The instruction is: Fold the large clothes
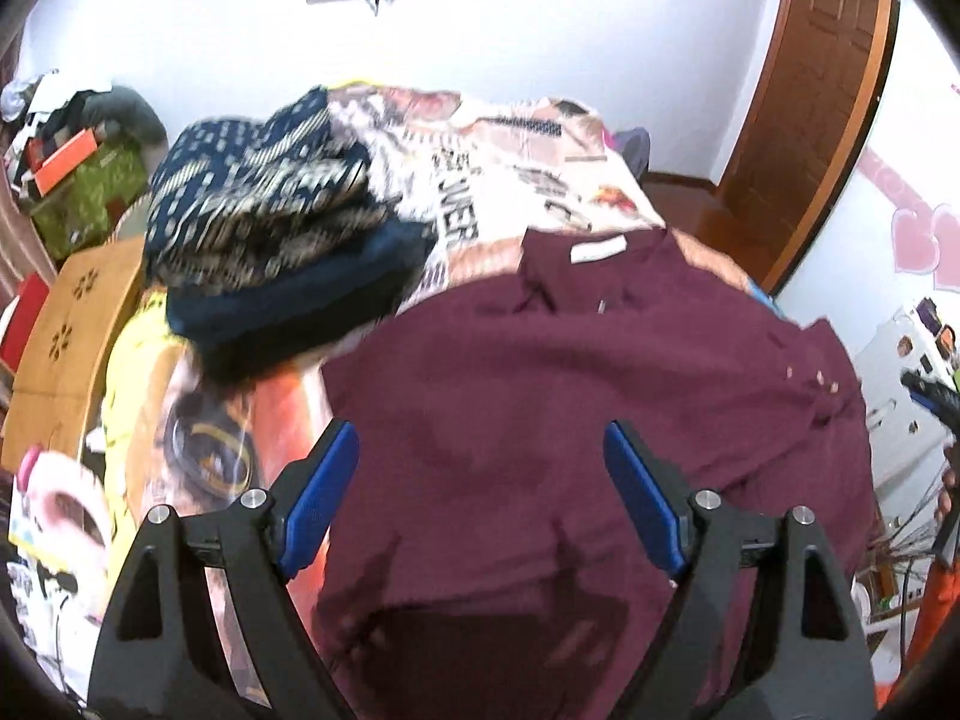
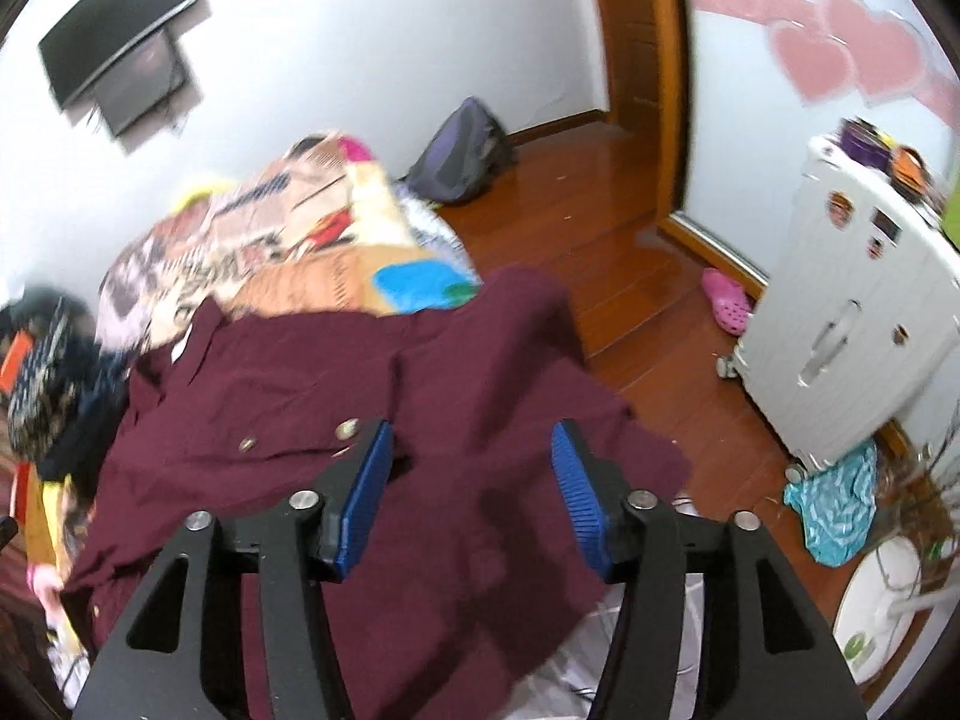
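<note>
Both your left gripper [image 1: 481,441] and right gripper [image 2: 471,441] hang with jaws apart, gripping nothing, above the maroon coat [image 1: 570,372]. Its overhanging edge could slide off the bed [image 2: 336,240].

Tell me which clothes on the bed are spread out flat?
The dark maroon buttoned garment is spread out flat. The navy patterned clothes sit folded in a stack beside it.

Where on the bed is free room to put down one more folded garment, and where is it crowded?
The freest patch is the printed bedspread beyond the maroon garment's collar, right of the pile of dark patterned clothes. A smaller strip lies at the bed's far corner near the floor. The left side is crowded by that pile; the near half is covered by the maroon garment.
</note>
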`<state>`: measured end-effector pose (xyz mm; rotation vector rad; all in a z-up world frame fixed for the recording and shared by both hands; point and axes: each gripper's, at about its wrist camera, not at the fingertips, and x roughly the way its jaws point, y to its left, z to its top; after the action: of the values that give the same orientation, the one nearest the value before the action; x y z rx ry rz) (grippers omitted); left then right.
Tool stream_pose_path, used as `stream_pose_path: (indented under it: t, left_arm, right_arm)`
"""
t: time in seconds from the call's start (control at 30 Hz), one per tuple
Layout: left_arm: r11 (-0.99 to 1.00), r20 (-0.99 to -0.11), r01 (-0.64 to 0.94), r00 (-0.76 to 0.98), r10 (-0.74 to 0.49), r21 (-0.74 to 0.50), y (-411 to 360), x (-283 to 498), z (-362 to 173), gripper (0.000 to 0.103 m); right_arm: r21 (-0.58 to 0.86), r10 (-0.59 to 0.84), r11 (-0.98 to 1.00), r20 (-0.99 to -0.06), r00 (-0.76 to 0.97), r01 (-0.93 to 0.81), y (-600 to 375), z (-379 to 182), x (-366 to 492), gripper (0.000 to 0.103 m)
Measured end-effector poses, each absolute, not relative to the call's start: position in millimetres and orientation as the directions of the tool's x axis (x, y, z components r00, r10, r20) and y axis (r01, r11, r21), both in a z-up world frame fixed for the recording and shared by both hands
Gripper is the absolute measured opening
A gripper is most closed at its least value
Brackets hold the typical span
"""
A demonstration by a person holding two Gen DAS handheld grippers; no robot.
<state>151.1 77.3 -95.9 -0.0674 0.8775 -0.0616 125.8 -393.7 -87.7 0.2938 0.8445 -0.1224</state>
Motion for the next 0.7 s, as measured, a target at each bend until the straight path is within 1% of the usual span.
stream_pose_path:
  t: [0.2,0.27,0.37,0.5,0.63,0.7]
  left_arm:
    - [0.992,-0.75,0.015,0.653,-0.104,-0.124,59,186,-90,0.084]
    - [0.99,-0.757,0.013,0.644,-0.115,-0.139,53,197,-93,0.084]
    - [0.989,-0.779,0.011,0.615,-0.125,-0.15,40,212,-105,0.084]
    - [0.987,-0.807,0.013,0.573,-0.141,-0.163,26,223,-123,0.084]
    - [0.983,-0.826,0.011,0.542,-0.158,-0.181,16,228,-137,0.084]
    - [0.983,-0.833,0.006,0.53,-0.16,-0.186,14,229,-143,0.084]
  right_arm:
    - [0.249,-0.048,0.899,-0.762,0.646,0.36,-442,-104,113,0.056]
    - [0.283,-0.037,0.873,-0.775,0.631,0.398,-455,-116,110,0.056]
    - [0.341,0.005,0.827,-0.799,0.602,0.447,-471,-140,111,0.056]
    - [0.425,0.099,0.76,-0.823,0.559,0.491,-487,-177,120,0.056]
    - [0.504,0.18,0.687,-0.816,0.549,0.524,-501,-206,131,0.056]
    - [0.555,0.227,0.638,-0.798,0.559,0.533,-508,-218,136,0.056]
